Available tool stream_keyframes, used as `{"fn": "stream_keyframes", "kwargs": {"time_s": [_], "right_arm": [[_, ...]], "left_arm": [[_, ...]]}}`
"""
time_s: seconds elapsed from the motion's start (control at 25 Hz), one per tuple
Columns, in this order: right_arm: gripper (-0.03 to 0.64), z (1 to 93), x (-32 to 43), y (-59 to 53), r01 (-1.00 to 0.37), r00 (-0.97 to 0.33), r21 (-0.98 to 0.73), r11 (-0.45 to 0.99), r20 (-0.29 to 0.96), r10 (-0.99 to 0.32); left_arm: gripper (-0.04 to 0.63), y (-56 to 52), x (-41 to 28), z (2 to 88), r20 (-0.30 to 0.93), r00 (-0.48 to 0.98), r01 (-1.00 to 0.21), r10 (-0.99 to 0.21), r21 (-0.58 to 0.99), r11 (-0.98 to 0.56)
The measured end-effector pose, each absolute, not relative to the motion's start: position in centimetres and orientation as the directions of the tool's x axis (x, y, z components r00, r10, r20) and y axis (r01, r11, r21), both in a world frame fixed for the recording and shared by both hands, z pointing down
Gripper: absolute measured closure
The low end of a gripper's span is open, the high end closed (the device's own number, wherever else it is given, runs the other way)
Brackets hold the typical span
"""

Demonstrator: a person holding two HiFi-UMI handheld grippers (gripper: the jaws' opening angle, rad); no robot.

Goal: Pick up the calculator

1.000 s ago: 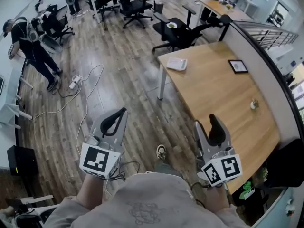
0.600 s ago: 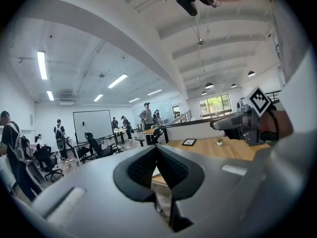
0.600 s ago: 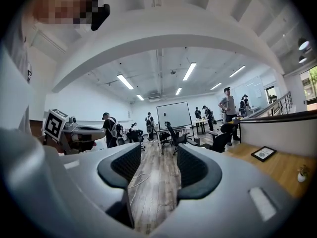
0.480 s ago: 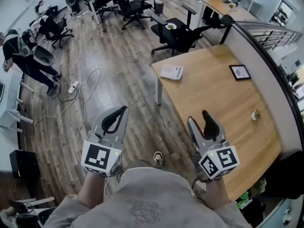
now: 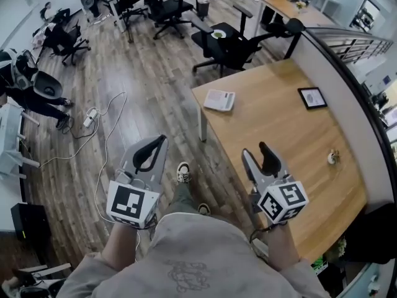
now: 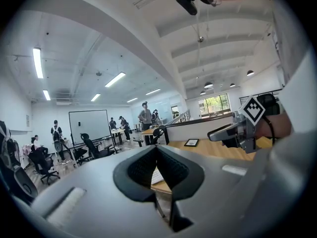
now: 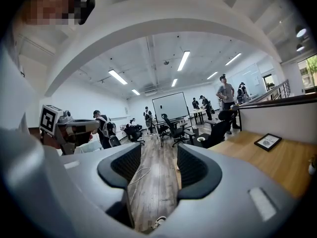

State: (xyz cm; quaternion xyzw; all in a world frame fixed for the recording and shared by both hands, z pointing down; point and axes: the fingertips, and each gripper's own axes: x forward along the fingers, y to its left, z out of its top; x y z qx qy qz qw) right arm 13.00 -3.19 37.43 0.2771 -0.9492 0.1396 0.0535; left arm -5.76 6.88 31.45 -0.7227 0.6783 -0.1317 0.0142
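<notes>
The calculator [image 5: 219, 100], white and flat, lies near the corner of a wooden table [image 5: 291, 135], far ahead of both grippers. My left gripper [image 5: 162, 141] hangs over the wood floor, left of the table, its jaw tips touching and nothing in them. My right gripper [image 5: 255, 151] is held over the table's near edge, jaws apart and empty. In the left gripper view the shut pads [image 6: 156, 150] frame a white sliver that may be the calculator [image 6: 156, 175]. The right gripper [image 7: 158, 152] looks down the room; the calculator does not show there.
A framed picture [image 5: 311, 97] and a small object [image 5: 333, 158] lie on the table. Black office chairs [image 5: 229, 45] stand beyond its far corner. A white cable [image 5: 102, 135] trails over the floor at left, near people [image 5: 25, 82] and desks. My shoe [image 5: 183, 171] steps forward.
The table and calculator have slid left and nearer in the head view as I walk forward. Both grippers keep the same jaw state.
</notes>
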Motion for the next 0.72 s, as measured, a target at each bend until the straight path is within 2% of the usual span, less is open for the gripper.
{"fn": "stream_keyframes", "kwargs": {"time_s": [0.2, 0.72], "right_arm": [[0.403, 39.8, 10.9, -6.7, -0.559, -0.828, -0.253, 0.790, 0.214, -0.518], [0.403, 40.8, 2.8, -20.2, -0.670, -0.742, -0.321, 0.669, 0.323, -0.588]], "left_arm": [[0.594, 2.8, -7.6, 32.2, 0.138, 0.092, -0.965, -0.986, -0.231, -0.122], [0.594, -14.4, -16.2, 32.5, 0.256, 0.255, -0.935, -0.932, -0.181, -0.305]]}}
